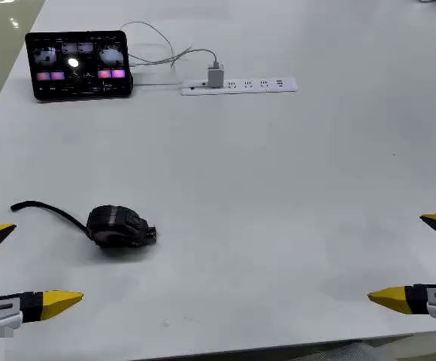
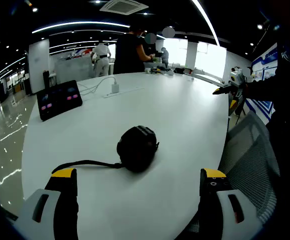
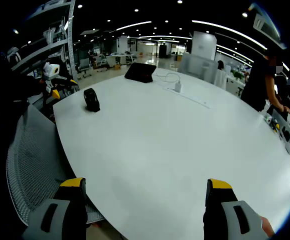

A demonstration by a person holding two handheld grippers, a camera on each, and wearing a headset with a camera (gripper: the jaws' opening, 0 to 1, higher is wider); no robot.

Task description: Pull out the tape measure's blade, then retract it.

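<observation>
A black tape measure (image 1: 119, 226) lies on the white table (image 1: 263, 173) at the near left, with a black wrist strap (image 1: 45, 210) trailing off to its left. The left gripper view has the tape measure (image 2: 137, 147) just ahead of the jaws, its strap (image 2: 87, 164) running toward the left jaw. My left gripper (image 1: 19, 263) is open at the table's left edge, a short way from the case. My right gripper (image 1: 417, 259) is open far off at the right edge. From there the tape measure (image 3: 91, 99) looks small and distant. The blade is inside the case.
A black tablet (image 1: 79, 65) with a lit screen stands at the far left. A white power strip (image 1: 240, 86) with a charger (image 1: 215, 75) and cables lies beside it. A mesh chair (image 3: 32, 155) sits at the table's near edge. People stand beyond the table.
</observation>
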